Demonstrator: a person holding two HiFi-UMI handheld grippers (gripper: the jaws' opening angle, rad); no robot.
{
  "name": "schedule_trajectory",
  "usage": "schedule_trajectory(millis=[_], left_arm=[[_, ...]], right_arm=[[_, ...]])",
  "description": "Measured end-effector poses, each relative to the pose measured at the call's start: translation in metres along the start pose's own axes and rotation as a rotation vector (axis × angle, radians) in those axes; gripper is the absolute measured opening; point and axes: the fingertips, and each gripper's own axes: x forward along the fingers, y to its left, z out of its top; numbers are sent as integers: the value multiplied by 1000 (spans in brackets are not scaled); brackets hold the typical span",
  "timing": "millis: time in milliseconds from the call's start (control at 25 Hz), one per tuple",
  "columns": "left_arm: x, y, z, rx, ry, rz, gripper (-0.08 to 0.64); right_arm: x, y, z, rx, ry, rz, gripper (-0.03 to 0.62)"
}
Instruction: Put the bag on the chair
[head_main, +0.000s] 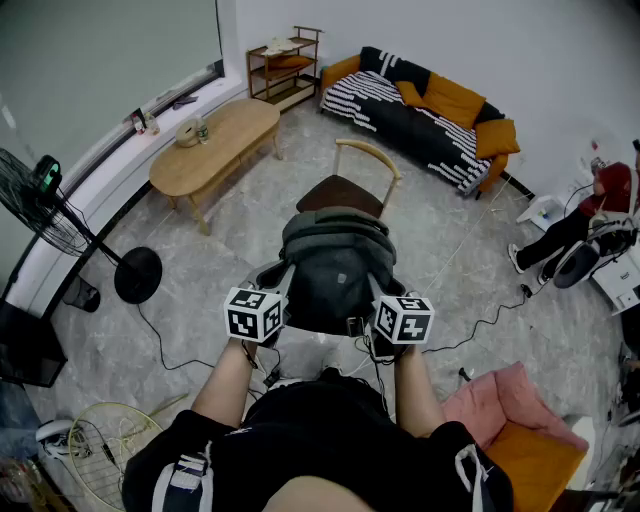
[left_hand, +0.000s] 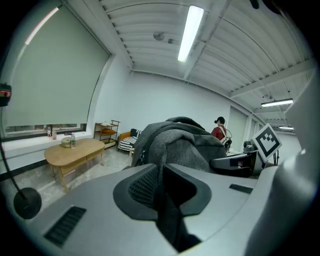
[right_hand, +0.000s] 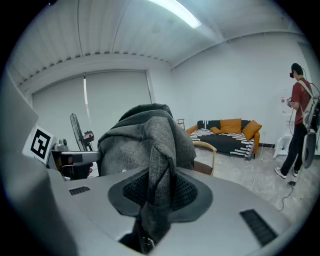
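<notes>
A dark grey backpack (head_main: 335, 275) hangs in the air in front of me, carried by both grippers. My left gripper (head_main: 262, 305) holds its left side and is shut on a dark strap of the bag (left_hand: 167, 200). My right gripper (head_main: 395, 310) holds the right side and is shut on a grey strap (right_hand: 155, 195). The bag's body (left_hand: 175, 142) bulges just beyond the jaws in both gripper views. The chair (head_main: 340, 193), with a brown seat and a curved wooden backrest, stands on the floor just beyond the bag. The bag hides part of its seat.
A wooden coffee table (head_main: 212, 140) stands at the far left, with a standing fan (head_main: 60, 215) near the window. A striped sofa with orange cushions (head_main: 425, 110) lines the back wall. A person in red (head_main: 580, 220) is at the right. A pink-cushioned seat (head_main: 515, 420) and floor cables lie near me.
</notes>
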Motion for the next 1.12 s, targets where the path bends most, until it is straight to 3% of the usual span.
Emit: schedule_trajectory(millis=[480, 1120], left_arm=[[49, -35, 27, 56, -11, 13, 58], [166, -101, 83, 87, -17, 73, 58]], right_arm=[[4, -59, 24, 53, -26, 58, 110], [23, -190, 100, 55, -71, 163, 110]])
